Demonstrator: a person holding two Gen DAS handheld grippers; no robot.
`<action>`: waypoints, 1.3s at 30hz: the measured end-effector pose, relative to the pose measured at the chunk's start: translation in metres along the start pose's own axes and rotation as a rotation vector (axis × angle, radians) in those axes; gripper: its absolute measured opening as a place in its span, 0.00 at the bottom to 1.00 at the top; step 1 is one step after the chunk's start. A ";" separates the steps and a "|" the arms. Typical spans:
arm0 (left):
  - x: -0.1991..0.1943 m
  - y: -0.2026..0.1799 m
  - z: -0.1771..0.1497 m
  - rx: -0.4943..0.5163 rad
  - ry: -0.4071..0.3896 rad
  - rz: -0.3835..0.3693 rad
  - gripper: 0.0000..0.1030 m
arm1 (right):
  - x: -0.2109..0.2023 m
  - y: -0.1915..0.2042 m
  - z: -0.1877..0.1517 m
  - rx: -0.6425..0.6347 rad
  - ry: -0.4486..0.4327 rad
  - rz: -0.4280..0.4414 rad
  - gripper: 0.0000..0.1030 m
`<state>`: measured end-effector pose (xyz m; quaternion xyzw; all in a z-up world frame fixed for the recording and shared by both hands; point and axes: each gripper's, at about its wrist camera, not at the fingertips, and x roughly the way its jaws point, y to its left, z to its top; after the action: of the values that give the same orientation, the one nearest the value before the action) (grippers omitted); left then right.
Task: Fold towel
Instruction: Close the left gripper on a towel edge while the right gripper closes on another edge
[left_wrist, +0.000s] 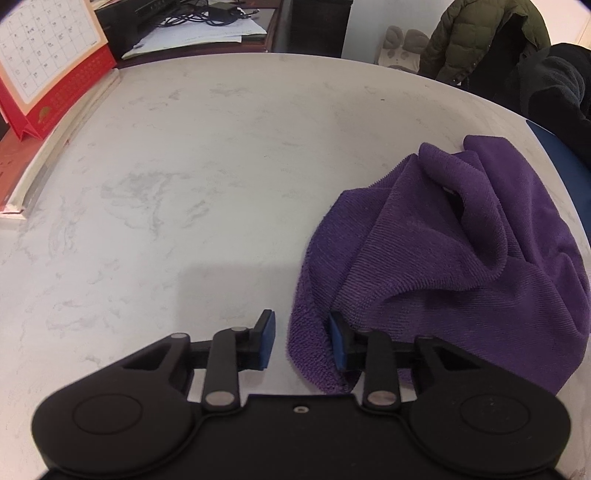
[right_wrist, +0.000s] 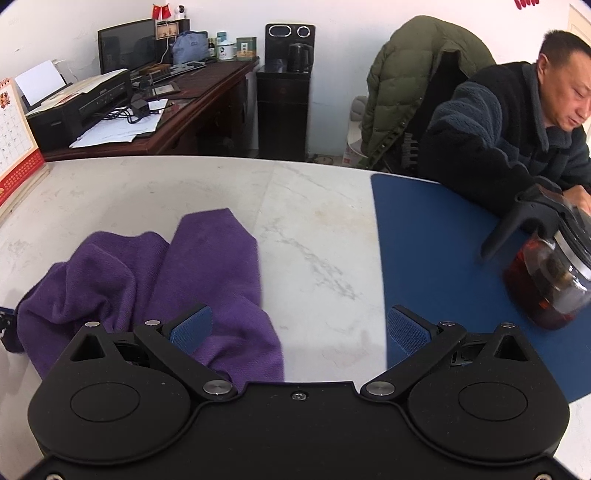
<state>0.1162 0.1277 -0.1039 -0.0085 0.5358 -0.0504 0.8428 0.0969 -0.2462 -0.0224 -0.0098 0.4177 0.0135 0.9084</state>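
Observation:
A purple towel (left_wrist: 436, 258) lies crumpled on the white marble table (left_wrist: 221, 166). My left gripper (left_wrist: 303, 343) is partly open at the towel's near left edge; that edge lies between the jaws, the right pad (left_wrist: 338, 343) touches the cloth and the left pad (left_wrist: 267, 339) is clear of it. In the right wrist view the towel (right_wrist: 155, 280) lies left of centre. My right gripper (right_wrist: 299, 328) is wide open above the table at the towel's right edge; its left pad (right_wrist: 190, 328) is over the cloth.
A red desk calendar (left_wrist: 48, 66) and a book stand at the table's left edge. A blue mat (right_wrist: 443, 258) covers the right side, with a glass teapot (right_wrist: 550, 273) on it. A seated man (right_wrist: 517, 125) reaches toward it. A desk with a printer (right_wrist: 81, 107) stands behind.

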 end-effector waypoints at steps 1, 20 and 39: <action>0.001 0.001 0.001 0.003 0.003 -0.004 0.28 | -0.001 -0.002 -0.003 0.003 0.000 -0.001 1.00; -0.014 0.015 -0.006 -0.077 0.019 0.017 0.04 | -0.007 -0.002 -0.018 -0.023 0.010 -0.010 0.97; -0.015 0.023 -0.013 -0.091 0.037 0.125 0.04 | 0.023 0.011 -0.060 -0.089 0.231 0.127 0.50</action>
<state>0.0999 0.1523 -0.0970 -0.0123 0.5523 0.0264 0.8331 0.0657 -0.2368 -0.0794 -0.0251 0.5183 0.0881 0.8503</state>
